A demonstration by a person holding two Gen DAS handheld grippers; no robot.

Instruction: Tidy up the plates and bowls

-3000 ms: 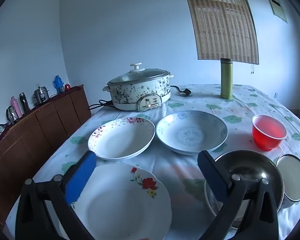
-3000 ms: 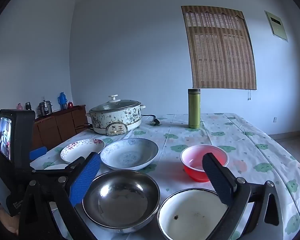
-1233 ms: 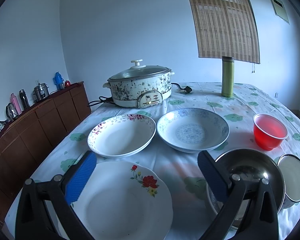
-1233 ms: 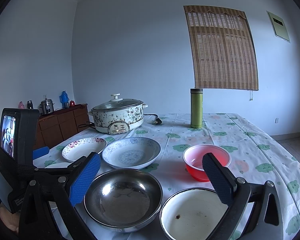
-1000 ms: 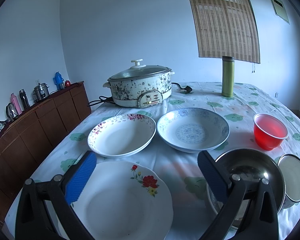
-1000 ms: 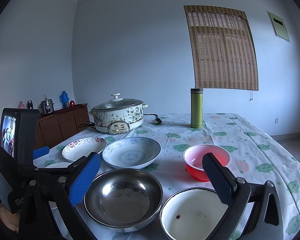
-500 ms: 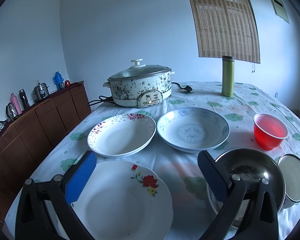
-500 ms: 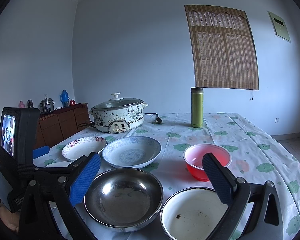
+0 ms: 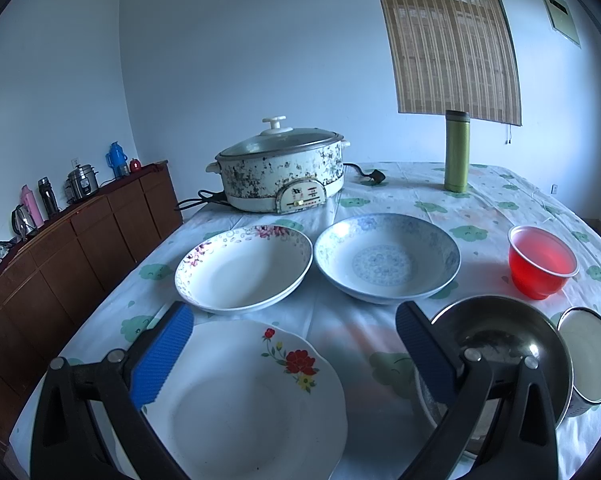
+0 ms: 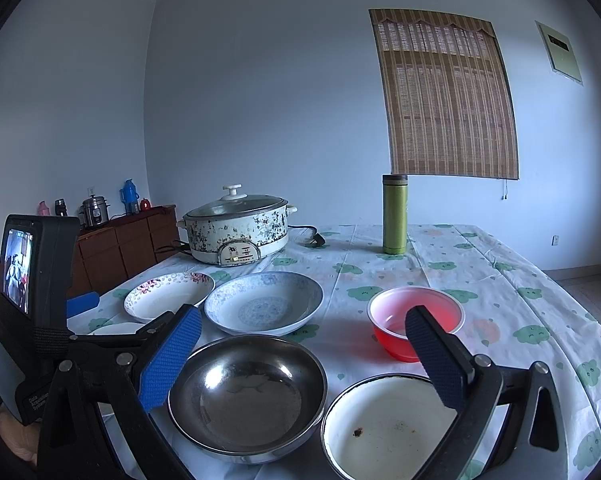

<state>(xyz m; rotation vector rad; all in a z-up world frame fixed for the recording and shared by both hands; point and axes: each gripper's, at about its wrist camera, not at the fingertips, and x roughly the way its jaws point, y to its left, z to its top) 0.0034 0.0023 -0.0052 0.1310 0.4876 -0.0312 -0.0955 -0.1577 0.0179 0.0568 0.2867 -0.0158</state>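
My own frame hides the near rim of the steel bowl (image 9: pixel 500 344); the enamel bowl (image 10: pixel 384 432) runs off the bottom edge.

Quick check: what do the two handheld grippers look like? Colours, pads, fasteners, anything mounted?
Both match: the left gripper and right gripper have black angular frames with silver round bolts and two fingers faced in blue ribbed pads. In the right wrist view, the left unit carries a black box with a small lit screen, strapped on, with a white-lettered label below.

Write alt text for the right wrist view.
Open right gripper hovers over a steel bowl and white enamel bowl on a floral tablecloth; beyond sit a red bowl, blue-patterned bowl and electric pot.
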